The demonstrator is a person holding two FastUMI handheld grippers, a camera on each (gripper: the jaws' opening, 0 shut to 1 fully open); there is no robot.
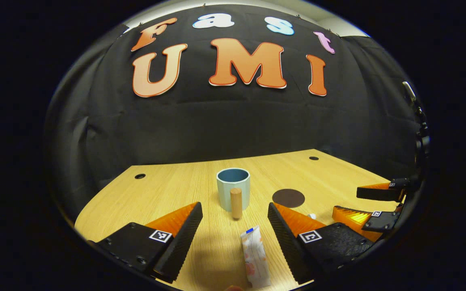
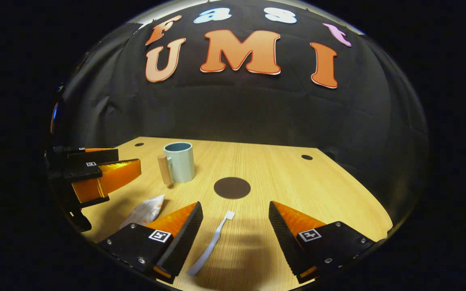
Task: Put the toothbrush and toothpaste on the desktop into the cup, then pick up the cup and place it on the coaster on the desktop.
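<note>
Step in hand: the first, as I judge it; neither item is in the cup and nothing is gripped.
Left hand-held gripper [image 1: 235, 226]: jaws wide apart, empty, held over the near edge of the table [image 1: 168, 190] with the toothpaste [image 1: 254, 256] lying flat between its fingers.
Right hand-held gripper [image 2: 235, 226]: jaws wide apart, empty, with the toothbrush [image 2: 210, 244] lying flat between its fingers, bristle end toward the coaster [image 2: 232, 188].
Cup [image 1: 233, 188]: upright, nothing visible inside, toward the middle of the table, its wooden handle [image 1: 236, 202] facing the near edge.
Coaster: dark disc lying bare, beside the cup and apart from it.
Next move, in my judgement: each gripper lowers and closes across its item; both lie low on the wood, so the fingertips must reach the surface.
Obstructions: none between items and cup; the two grippers stand close, so both heading for one rim could clash.
Other items: dark holes [image 1: 140, 176] near the table's far corners.
</note>
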